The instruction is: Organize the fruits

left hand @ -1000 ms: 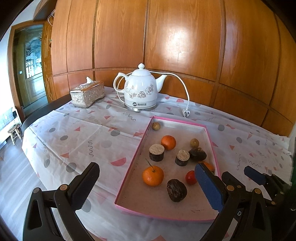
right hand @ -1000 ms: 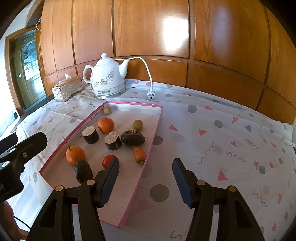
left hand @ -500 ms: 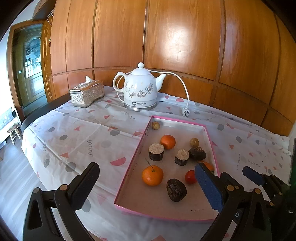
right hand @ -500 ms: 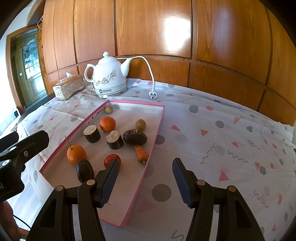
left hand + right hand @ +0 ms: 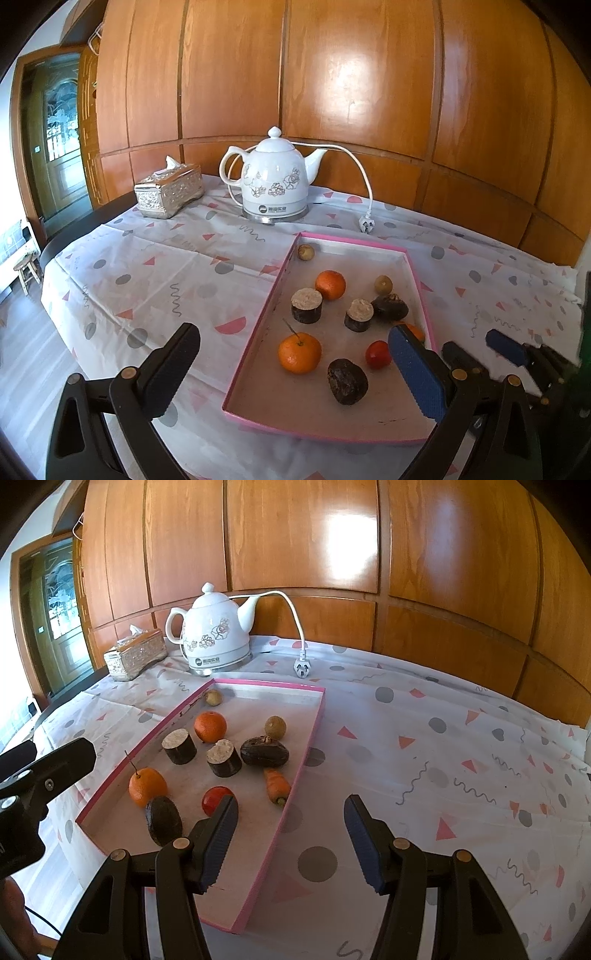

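Both grippers tilt down over the table in its white patterned cloth (image 5: 424,716), fingers apart, nothing held: left gripper (image 5: 291,373) spread wide, right gripper (image 5: 291,834) about half open. The shallow pink-rimmed cardboard tray (image 5: 354,243) lies ahead of both, with the fruit inside. Left gripper's blue pad (image 5: 415,373) hides most of the small orange carrot (image 5: 277,784); right finger cuts off the red tomato (image 5: 216,799). Stemmed orange mandarin (image 5: 299,352) and dark wrinkled lump (image 5: 347,380) lie nearest the left gripper; second mandarin (image 5: 210,726) and two dark cut cylinders (image 5: 201,751) sit mid-tray. Lumps and cylinders: kind unclear
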The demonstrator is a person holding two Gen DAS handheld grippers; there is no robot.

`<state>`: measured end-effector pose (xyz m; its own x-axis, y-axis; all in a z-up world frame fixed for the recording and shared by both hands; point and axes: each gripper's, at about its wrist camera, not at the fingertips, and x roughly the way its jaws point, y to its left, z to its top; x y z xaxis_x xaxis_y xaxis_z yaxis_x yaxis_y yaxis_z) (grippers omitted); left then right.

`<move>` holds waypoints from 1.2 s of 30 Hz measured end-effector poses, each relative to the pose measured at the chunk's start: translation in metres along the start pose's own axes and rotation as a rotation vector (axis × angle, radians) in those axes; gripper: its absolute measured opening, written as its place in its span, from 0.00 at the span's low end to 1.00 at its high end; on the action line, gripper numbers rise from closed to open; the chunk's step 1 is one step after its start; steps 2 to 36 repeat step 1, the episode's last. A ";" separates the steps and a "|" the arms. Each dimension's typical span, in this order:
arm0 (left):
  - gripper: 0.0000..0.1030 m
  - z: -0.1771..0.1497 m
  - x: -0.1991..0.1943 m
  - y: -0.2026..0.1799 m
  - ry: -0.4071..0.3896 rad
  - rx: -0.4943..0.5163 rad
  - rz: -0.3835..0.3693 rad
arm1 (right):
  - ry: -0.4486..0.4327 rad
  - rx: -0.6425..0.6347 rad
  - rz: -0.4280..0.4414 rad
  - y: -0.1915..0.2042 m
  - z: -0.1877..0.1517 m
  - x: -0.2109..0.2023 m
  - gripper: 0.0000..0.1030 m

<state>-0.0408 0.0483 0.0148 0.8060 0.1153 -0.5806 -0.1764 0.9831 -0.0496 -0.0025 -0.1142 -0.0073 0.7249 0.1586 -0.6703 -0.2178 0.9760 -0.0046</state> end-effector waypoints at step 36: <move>0.99 0.001 0.000 -0.001 0.002 0.001 -0.004 | 0.001 0.012 0.000 -0.005 0.001 0.000 0.59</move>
